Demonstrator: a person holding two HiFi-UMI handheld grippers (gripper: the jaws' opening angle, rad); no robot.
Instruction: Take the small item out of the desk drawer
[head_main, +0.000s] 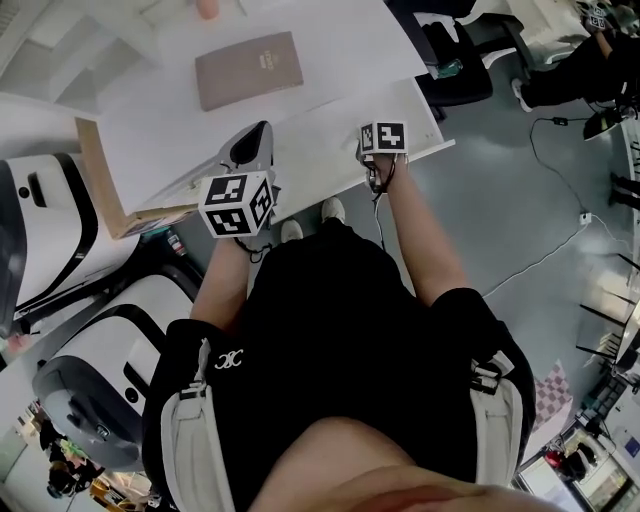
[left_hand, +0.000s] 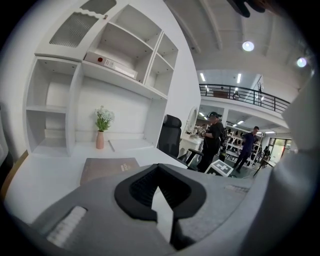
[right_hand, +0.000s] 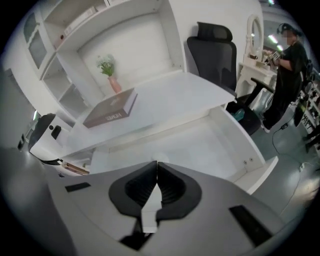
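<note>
The white desk drawer (right_hand: 220, 145) stands pulled out below the desk top (head_main: 330, 40). A small pale round item (right_hand: 159, 156) lies on the drawer floor, partly hidden behind the tips of my right gripper (right_hand: 156, 163). That gripper's jaws are closed with no gap, and I cannot tell whether they pinch the item. From the head view the right gripper (head_main: 383, 140) hangs over the drawer's front part. My left gripper (head_main: 262, 130) sits above the desk's near edge; in its own view the left gripper (left_hand: 159, 167) is shut and empty.
A brown book (head_main: 248, 68) lies on the desk, and a pink vase (right_hand: 114, 84) stands further back under the shelves. A black office chair (right_hand: 215, 50) is to the right of the desk. People (left_hand: 212, 140) stand beyond it. A wooden panel (head_main: 100, 180) is to the left.
</note>
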